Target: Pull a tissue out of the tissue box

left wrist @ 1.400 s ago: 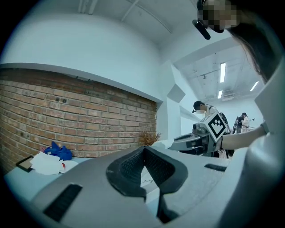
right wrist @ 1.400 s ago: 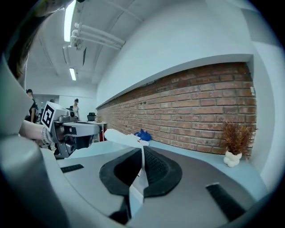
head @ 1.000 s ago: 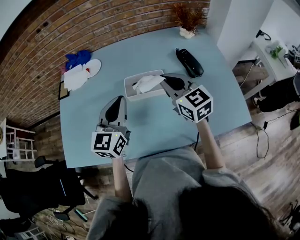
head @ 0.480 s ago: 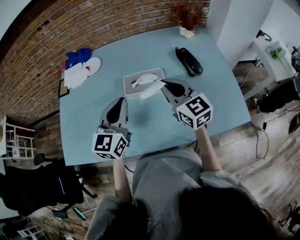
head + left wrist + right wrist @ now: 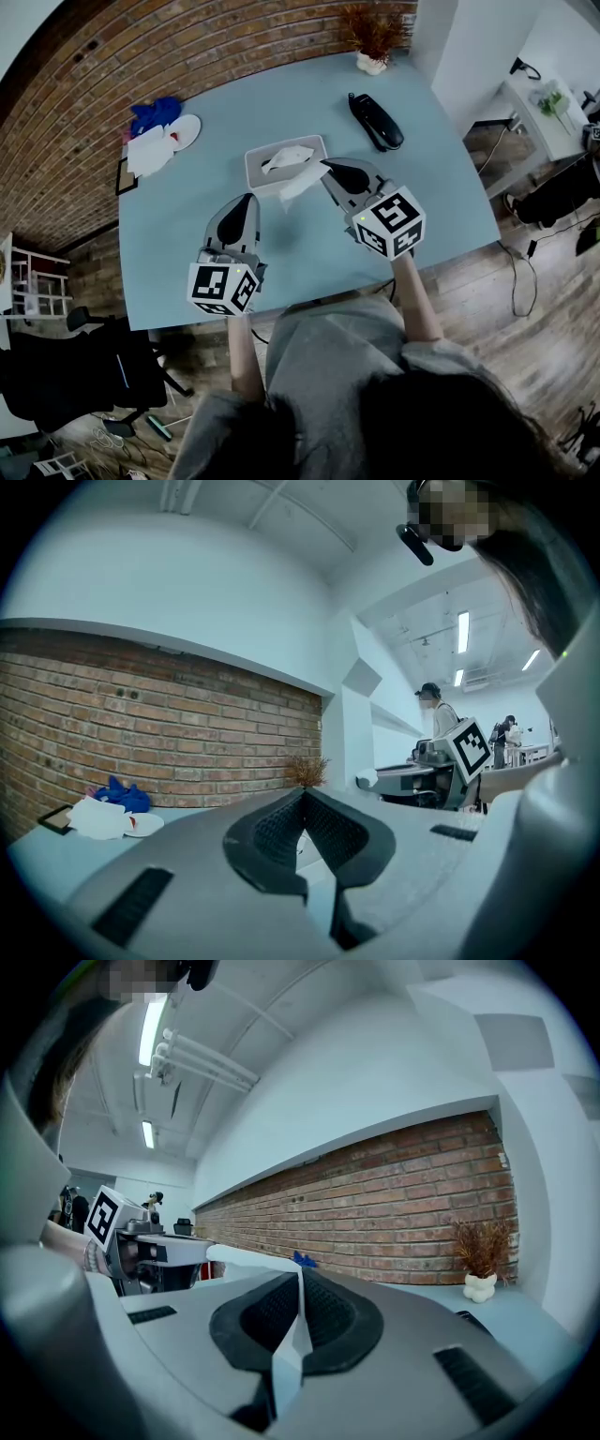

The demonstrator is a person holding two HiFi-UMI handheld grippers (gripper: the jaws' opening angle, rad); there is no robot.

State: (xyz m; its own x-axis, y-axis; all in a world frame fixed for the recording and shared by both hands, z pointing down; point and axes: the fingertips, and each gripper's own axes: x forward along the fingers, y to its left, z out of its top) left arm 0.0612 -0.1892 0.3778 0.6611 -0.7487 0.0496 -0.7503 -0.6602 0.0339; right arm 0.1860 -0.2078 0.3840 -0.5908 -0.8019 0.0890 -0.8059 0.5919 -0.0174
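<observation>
A white tissue box (image 5: 267, 180) lies on the pale blue table (image 5: 309, 253), with crumpled tissue standing in its top. My right gripper (image 5: 325, 170) sits just right of the box, level, shut on a white tissue (image 5: 296, 182) that trails from its tips over the box's near edge. In the right gripper view the tissue (image 5: 293, 1344) shows as a thin white strip pinched between the dark pads of the right gripper (image 5: 300, 1275). My left gripper (image 5: 247, 199) hovers in front of the box, apart from it. The left gripper (image 5: 302, 797) is shut with nothing between its pads.
A black handset-like device (image 5: 377, 122) lies at the far right. A small pot of dried plants (image 5: 372, 64) stands at the far edge. Blue cloth (image 5: 155, 115), white papers (image 5: 150, 153) and a dark clipboard (image 5: 125, 180) sit far left. A brick wall (image 5: 112, 56) runs behind.
My right gripper drew back from over the box toward me, and the tissue came out with it over the box's near edge. The left gripper stayed put.
</observation>
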